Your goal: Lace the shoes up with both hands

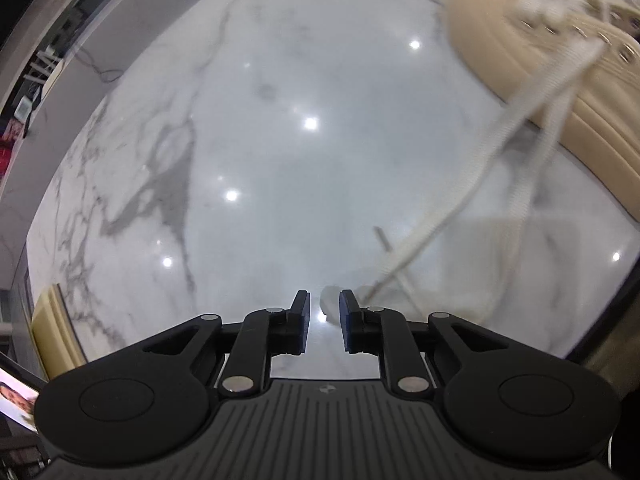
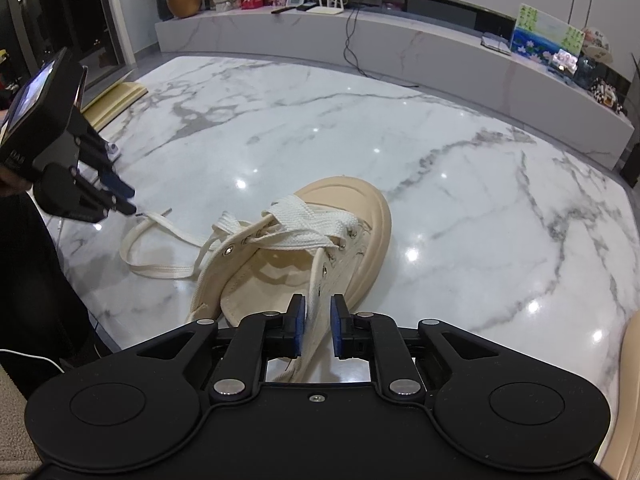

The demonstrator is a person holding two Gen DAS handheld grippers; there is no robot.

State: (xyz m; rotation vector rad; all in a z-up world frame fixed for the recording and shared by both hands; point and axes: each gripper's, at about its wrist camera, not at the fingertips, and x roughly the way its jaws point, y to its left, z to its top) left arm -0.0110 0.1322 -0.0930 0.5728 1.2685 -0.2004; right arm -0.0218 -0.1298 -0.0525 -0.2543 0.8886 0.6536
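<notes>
Shoe (image 2: 320,240) sits near the middle of the marble surface (image 2: 460,168), only its front eyelets threaded. Right tongs (image 2: 318,320) stand narrowly parted around the lace strand (image 2: 316,280), seemingly not pinching, so a pull could let it slide free. Left tongs (image 2: 126,200), narrowly parted and empty, hover by the free lace tip (image 2: 154,213); a hasty grab could miss.

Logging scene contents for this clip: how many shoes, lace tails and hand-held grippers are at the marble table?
Shoes: 1, the beige shoe
Lace tails: 2, left lace tail, right lace tail
Hand-held grippers: 2, left hand-held gripper, right hand-held gripper
Total: 5
</notes>
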